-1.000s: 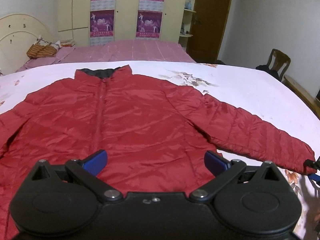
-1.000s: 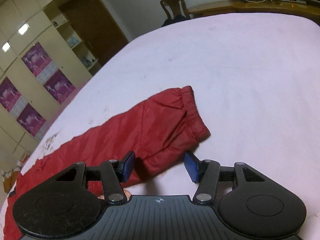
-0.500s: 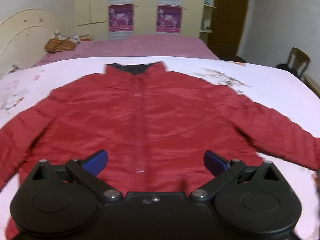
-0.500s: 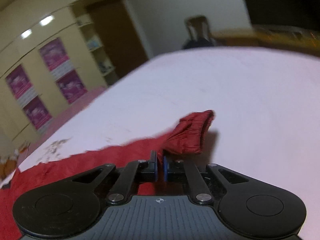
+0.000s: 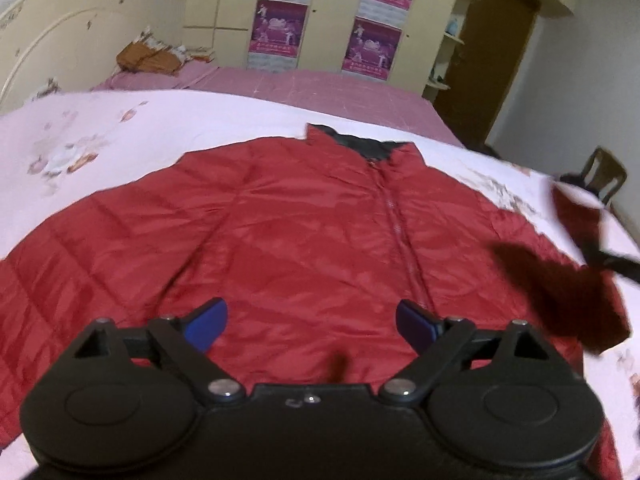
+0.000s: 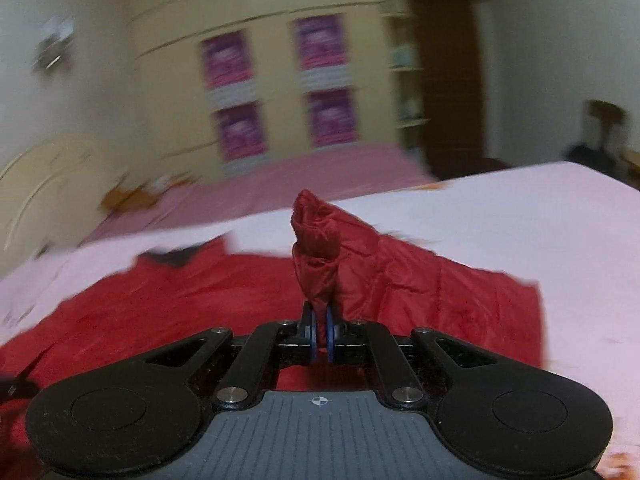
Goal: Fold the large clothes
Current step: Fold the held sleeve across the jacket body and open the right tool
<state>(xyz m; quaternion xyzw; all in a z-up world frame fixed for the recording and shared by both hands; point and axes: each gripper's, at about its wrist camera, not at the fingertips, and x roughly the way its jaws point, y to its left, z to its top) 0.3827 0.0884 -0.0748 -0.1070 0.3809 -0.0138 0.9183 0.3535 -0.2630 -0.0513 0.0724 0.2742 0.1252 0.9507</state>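
Bedroom, dim and yellowish: a wide bed under a pale pink sheet (image 5: 168,128) with faded flower prints, a darker pink quilt (image 5: 320,88) behind it, a cream headboard (image 5: 48,52) at far left, a cream wardrobe (image 5: 324,12) hung with magenta posters, a brown door (image 5: 492,52) and a wooden chair (image 5: 604,172) off to the right. Spread flat, front up, on the sheet: a red padded jacket (image 5: 304,240), zip closed, dark-lined collar (image 5: 360,146) pointing away toward the quilt, hem nearest the left wrist camera, long axis running collar to hem and sleeves reaching out to either side. Left gripper (image 5: 310,322) hovering just over the hem, blue pads spread wide apart, holding nothing. Right gripper (image 6: 320,338) pinched tight on the right sleeve (image 6: 320,248), cuff bunched and standing up above the closed pads, sleeve lifted off the sheet and hanging over the jacket's right side. Both views blurred by motion.
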